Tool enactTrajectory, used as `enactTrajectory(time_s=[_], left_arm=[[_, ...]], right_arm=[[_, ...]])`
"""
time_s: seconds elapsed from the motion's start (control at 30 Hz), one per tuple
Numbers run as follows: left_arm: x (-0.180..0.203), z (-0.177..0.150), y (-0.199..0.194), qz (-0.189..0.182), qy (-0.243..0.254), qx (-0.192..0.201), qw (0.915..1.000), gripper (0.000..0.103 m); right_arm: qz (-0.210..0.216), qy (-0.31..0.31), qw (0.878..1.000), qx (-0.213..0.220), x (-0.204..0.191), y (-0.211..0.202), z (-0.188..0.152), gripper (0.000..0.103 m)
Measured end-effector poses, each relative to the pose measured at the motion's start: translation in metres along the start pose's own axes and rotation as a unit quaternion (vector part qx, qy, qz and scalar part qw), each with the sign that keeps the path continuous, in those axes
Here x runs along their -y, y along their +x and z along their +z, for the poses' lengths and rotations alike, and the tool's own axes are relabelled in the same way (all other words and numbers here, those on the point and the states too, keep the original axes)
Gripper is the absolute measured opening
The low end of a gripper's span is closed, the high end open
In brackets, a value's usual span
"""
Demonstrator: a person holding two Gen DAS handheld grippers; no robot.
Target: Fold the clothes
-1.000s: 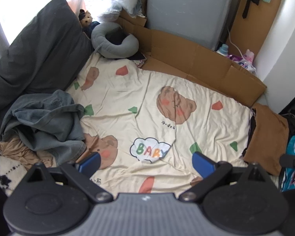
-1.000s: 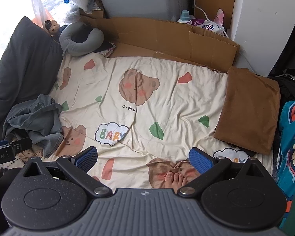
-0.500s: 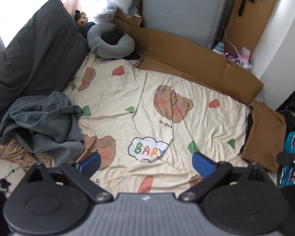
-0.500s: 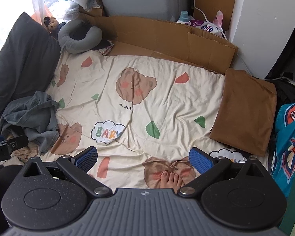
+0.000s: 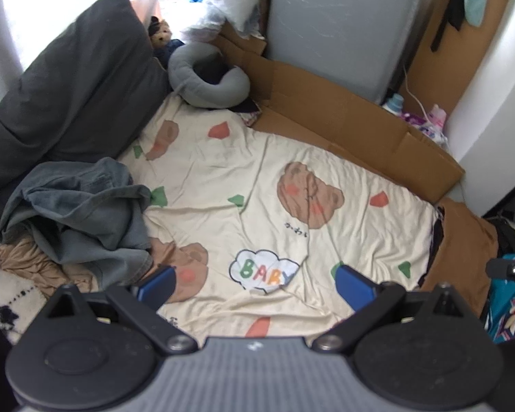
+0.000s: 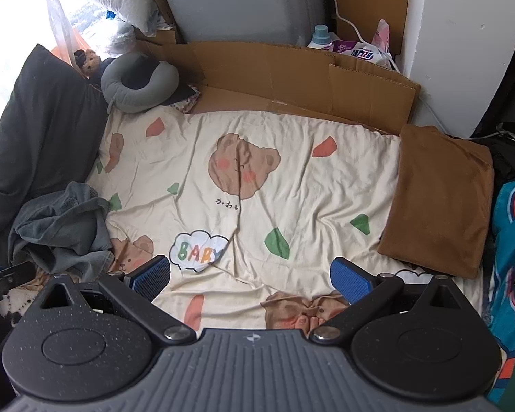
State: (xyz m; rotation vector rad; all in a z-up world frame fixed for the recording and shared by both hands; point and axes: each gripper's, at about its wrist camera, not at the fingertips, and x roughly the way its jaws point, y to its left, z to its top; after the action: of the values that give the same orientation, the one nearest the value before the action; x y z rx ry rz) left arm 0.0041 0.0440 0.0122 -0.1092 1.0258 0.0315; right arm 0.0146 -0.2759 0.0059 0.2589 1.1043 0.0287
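Bright window (image 5: 3, 17) beside bear-print bedsheet (image 5: 257, 178), cardboard (image 5: 343, 120).

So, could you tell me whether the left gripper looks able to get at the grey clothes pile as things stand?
Probably yes: the left gripper is open and empty, the grey clothes pile lies uncovered on top just to its left, and nothing sits between them.

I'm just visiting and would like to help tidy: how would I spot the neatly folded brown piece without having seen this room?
Start at the cream bear-print sheet spread out in the middle. Follow it to its right edge, just below the white pillar, where the folded brown garment lies flat. It is the only smooth, squared-off piece; the grey clothes on the opposite side are a crumpled heap.
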Motion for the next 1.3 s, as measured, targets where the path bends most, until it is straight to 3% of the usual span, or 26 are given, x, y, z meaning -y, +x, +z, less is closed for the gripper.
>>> enactTrajectory(time_s=[0.4,0.73,0.97,1.1,1.3], left_arm=[[-0.055,0.016,0.001,0.006,-0.048,0.011,0.9988,0.098],[-0.103,0.021,0.014,0.005,-0.093,0.014,0.9955,0.096],[-0.127,0.025,0.026,0.014,-0.103,0.022,0.9943,0.096],[-0.139,0.028,0.035,0.019,-0.101,0.035,0.9941,0.096],[-0.156,0.030,0.052,0.019,-0.112,0.042,0.9927,0.096]], right_arm=[[-0.004,-0.021,1.000,0.008,-0.001,0.022,0.026,0.102],[0.018,-0.061,0.998,0.019,-0.019,0.039,0.042,0.102],[0.012,-0.091,0.995,0.046,-0.027,0.050,0.052,0.102],[0.039,-0.093,0.994,0.044,-0.031,0.060,0.059,0.102],[0.046,-0.110,0.991,0.054,-0.039,0.076,0.069,0.102]])
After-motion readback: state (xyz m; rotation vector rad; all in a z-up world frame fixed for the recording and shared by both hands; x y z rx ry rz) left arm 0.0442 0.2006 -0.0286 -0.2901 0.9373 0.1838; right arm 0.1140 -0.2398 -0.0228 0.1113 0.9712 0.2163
